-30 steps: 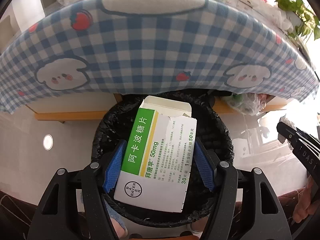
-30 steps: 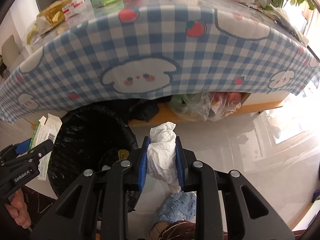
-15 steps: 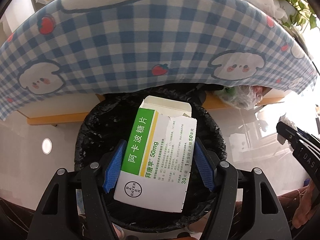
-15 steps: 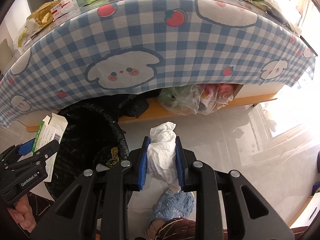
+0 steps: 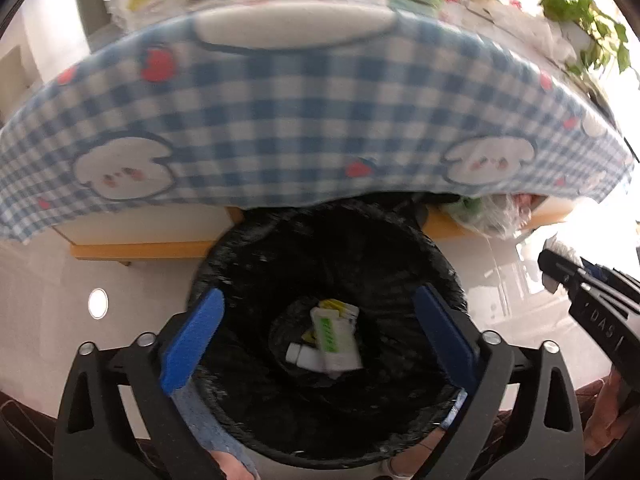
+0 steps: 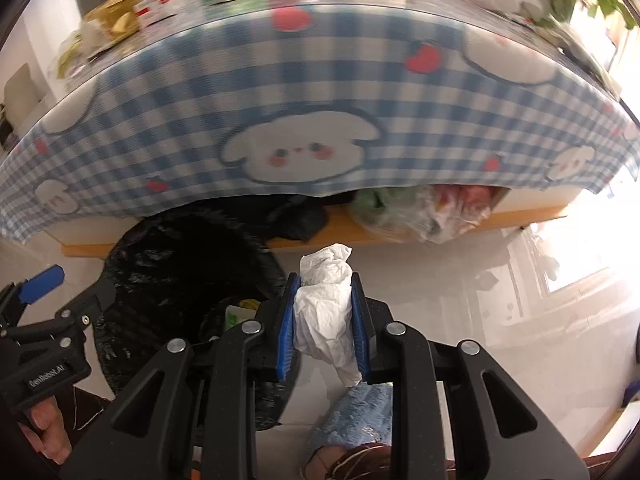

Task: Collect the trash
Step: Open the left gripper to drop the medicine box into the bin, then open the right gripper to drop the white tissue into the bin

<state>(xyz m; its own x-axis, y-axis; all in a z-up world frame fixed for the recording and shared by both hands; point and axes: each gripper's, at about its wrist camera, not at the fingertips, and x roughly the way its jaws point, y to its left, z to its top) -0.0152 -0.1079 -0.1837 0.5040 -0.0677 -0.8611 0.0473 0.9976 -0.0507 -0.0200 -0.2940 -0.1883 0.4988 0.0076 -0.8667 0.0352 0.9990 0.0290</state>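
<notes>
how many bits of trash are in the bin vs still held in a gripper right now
In the bin: 3 that I can make out, namely the white and green medicine box, a small white bottle and a yellow wrapper; more may be hidden.
Held in a gripper: 1, the crumpled tissue in the right gripper.
Total: 4

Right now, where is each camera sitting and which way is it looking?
Left wrist: sits on the left gripper, looking down into the black trash bin between open blue fingers; a medicine box lies at the bottom, and the right gripper shows at the right edge.
Right wrist: sits on the right gripper, facing the checkered tablecloth, its fingers squeezing a white tissue; the person's left hand shows.
Shared: bin, tablecloth, box in the bin.
</notes>
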